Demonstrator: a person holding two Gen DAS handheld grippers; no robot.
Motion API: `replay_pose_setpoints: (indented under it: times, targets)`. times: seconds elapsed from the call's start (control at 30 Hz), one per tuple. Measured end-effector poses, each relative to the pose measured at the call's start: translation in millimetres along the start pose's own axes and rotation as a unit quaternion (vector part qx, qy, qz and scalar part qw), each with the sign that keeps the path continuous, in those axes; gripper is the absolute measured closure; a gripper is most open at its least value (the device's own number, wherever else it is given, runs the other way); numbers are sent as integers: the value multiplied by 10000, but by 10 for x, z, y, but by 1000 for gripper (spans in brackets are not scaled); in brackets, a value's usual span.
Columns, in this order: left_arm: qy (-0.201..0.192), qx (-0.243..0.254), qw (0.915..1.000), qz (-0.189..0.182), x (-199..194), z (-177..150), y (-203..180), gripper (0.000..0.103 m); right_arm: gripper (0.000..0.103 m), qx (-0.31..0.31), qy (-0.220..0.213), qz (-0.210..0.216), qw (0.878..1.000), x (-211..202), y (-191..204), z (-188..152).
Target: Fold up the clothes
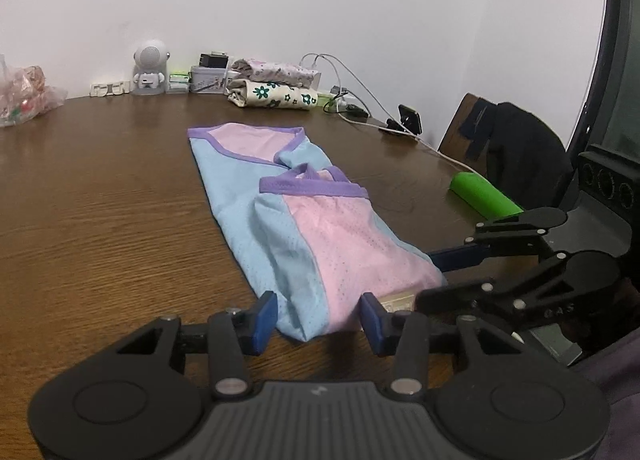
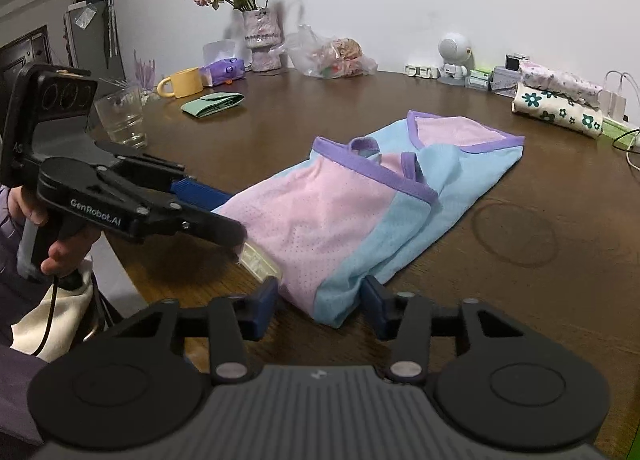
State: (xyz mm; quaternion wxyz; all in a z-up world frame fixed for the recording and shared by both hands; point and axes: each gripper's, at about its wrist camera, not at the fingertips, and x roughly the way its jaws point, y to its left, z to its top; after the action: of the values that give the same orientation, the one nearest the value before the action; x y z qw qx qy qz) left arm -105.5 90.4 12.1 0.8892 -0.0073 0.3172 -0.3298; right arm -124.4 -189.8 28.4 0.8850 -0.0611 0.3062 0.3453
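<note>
A pink and light-blue mesh tank top [image 1: 332,236] with purple trim lies folded lengthwise on the brown wooden table [image 1: 100,199]. In the left wrist view its near end sits between the blue pads of my left gripper [image 1: 319,320], which is open; the cloth looks flat and unpinched. My right gripper [image 1: 428,280] reaches in from the right, beside a white label [image 1: 396,302]. In the right wrist view the tank top [image 2: 340,215] has its near corner between the pads of my open right gripper [image 2: 320,306]. A hand holds my left gripper [image 2: 236,215] at the pink edge.
Folded floral clothes [image 2: 556,99], a white robot figure [image 2: 454,55] and cables line the far edge. A glass [image 2: 120,115], yellow mug [image 2: 184,83], green pouch [image 2: 212,103], flower vase [image 2: 262,39] and plastic bag [image 2: 336,55] stand at the left. A green roll [image 1: 484,195] and a draped chair [image 1: 512,139] are on the right.
</note>
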Motion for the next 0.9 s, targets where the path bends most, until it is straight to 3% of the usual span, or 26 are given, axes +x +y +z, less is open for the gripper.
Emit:
replay_pose_setpoints:
  times: [0.03,0.07,0.1,0.33,0.43,0.47,0.5,0.53,0.67,0.7,0.73,0.8,0.9]
  targets:
    - [-23,-10,10000,-29,-3,-15,10,71,78,15,15,-9,10000,-5,-11,-2]
    - [0,-11,10000,-79,-10,-29,11,84,91,40,40,-18,10000,-13,-26,1]
    - [22,-11,9999,-128,-17,-42,11,88,96,64,66,-27,10000,-21,-41,4]
    - [275,173,9975,-622,-108,-208,-322,91,98,-305,457,62,9985,-371,-34,-90]
    - [194,305,9974,-627,-171,-278,-420,80,89,-457,338,46,9984,-556,-23,-180]
    - [175,318,9975,-613,-171,-291,-429,74,80,-440,300,37,9986,-580,-29,-200]
    - [148,318,9978,-570,-165,-289,-425,72,65,-423,254,8,9988,-583,-36,-214]
    - [123,318,9980,-527,-157,-285,-422,71,60,-406,203,-30,9990,-575,-44,-225]
    - [49,347,9980,-520,-123,-260,-417,74,60,-488,-9,194,9986,-490,-17,-249]
    - [31,345,9979,-540,-112,-255,-408,82,61,-529,-54,225,9983,-472,1,-261]
    - [12,341,9979,-557,-104,-250,-397,88,64,-577,-89,250,9980,-453,18,-275]
    - [-1,311,9978,-590,-126,-247,-365,94,94,-495,-115,239,9984,-427,-4,-306]
    - [-4,326,9977,-600,-185,-271,-351,94,95,-438,-148,260,9986,-490,-45,-351]
